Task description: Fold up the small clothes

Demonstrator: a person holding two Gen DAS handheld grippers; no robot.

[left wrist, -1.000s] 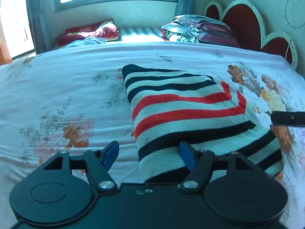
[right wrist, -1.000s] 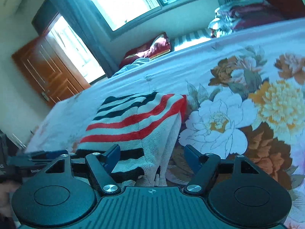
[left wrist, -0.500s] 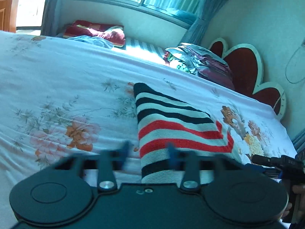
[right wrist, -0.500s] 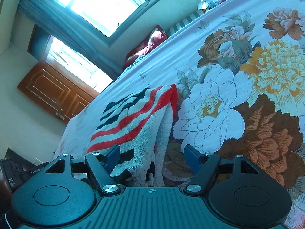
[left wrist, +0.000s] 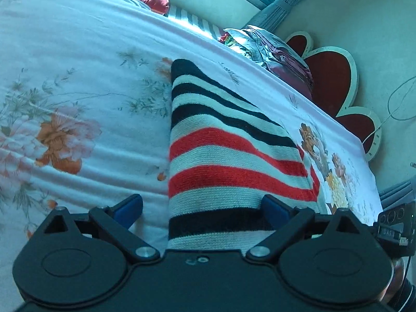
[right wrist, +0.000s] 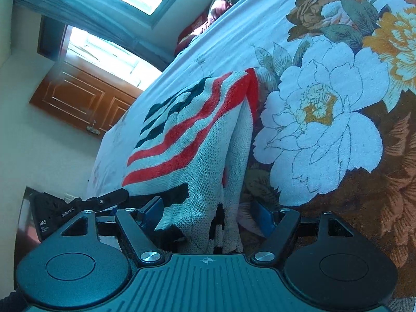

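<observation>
Both grippers have closed in on the red, black and white striped knit garment (left wrist: 228,156) on the floral bedsheet (left wrist: 78,83). Left gripper (left wrist: 201,206) and right gripper (right wrist: 208,214) stand apart, straddling its near edge, probably ready for gripping the next fold.

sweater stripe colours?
Black, white and red stripes on the sweater; clearest in the left wrist view.
</observation>
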